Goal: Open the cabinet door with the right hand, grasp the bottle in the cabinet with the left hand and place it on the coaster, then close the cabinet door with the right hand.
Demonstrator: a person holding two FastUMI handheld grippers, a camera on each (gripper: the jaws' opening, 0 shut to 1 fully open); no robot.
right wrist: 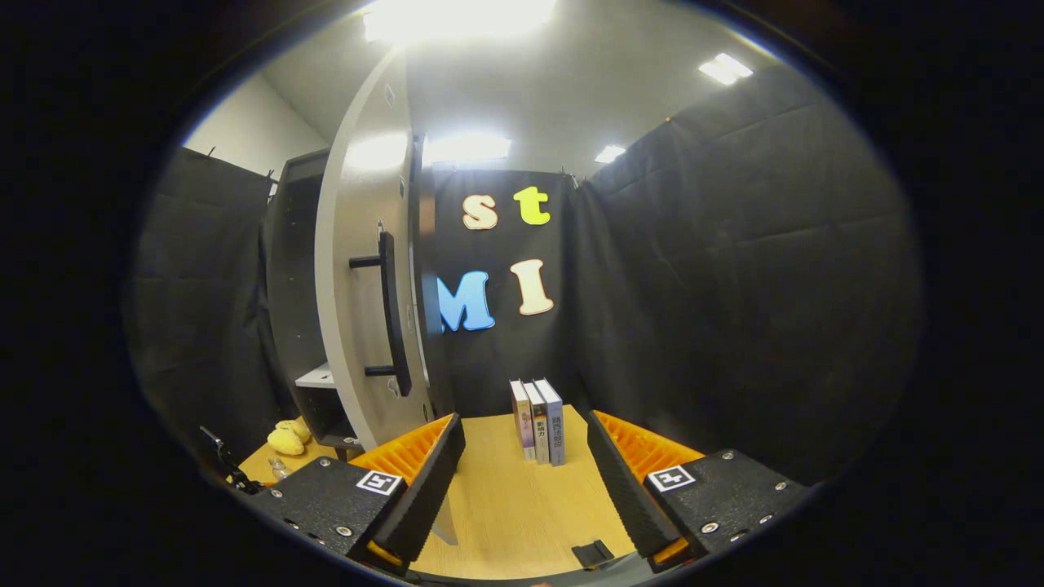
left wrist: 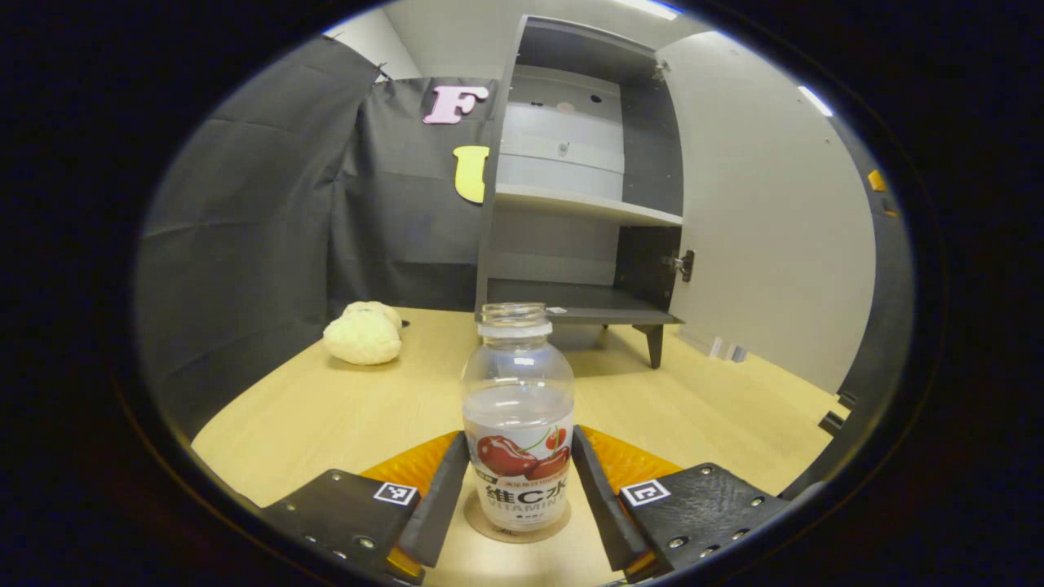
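A clear bottle (left wrist: pixel 518 424) with no cap and a fruit label stands upright on a round brown coaster (left wrist: pixel 489 526) on the wooden table. My left gripper (left wrist: pixel 519 436) is around it, both fingers pressing its sides at label height. Behind it is the grey cabinet (left wrist: pixel 571 212) with bare shelves, its door (left wrist: pixel 758 204) swung wide to the right. In the right gripper view the door (right wrist: pixel 351 285) stands edge-on at the left with its black bar handle (right wrist: pixel 391 314). My right gripper (right wrist: pixel 522 456) is open and holds nothing, low and right of the handle, apart from it.
A cream plush toy (left wrist: pixel 363 334) lies on the table left of the cabinet. Three books (right wrist: pixel 538 420) stand upright against the back wall, ahead of the right gripper. A small black piece (right wrist: pixel 593 553) lies near the table's front edge.
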